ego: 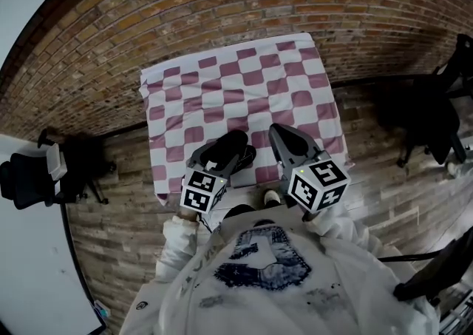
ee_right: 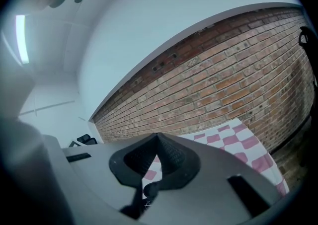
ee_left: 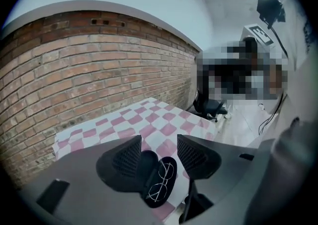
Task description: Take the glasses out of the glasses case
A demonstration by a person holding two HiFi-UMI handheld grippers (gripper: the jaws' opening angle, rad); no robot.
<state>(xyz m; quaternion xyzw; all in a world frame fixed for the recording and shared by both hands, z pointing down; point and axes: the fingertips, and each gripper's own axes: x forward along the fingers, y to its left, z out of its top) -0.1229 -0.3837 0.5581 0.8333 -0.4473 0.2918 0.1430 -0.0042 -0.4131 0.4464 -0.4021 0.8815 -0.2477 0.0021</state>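
A black glasses case (ego: 244, 157) lies open on the pink-and-white checked cloth (ego: 222, 82), close to the table's front edge. In the left gripper view the case (ee_left: 147, 167) shows both halves, with thin wire-rimmed glasses (ee_left: 163, 182) resting in the right half. My left gripper (ee_left: 159, 139) hangs just above the case, jaws wide apart, touching nothing; its ribbed pads (ee_left: 128, 159) frame the case. In the head view the left gripper (ego: 235, 141) covers most of the case. My right gripper (ego: 278, 134) stays to the right of the case, and its jaws (ee_right: 159, 137) meet at the tips with nothing held.
A brick wall (ego: 222, 1) stands behind the table. Black office chairs stand on the wooden floor at the left (ego: 33, 178) and at the right (ego: 421, 115). The far part of the cloth (ee_left: 149, 119) carries nothing.
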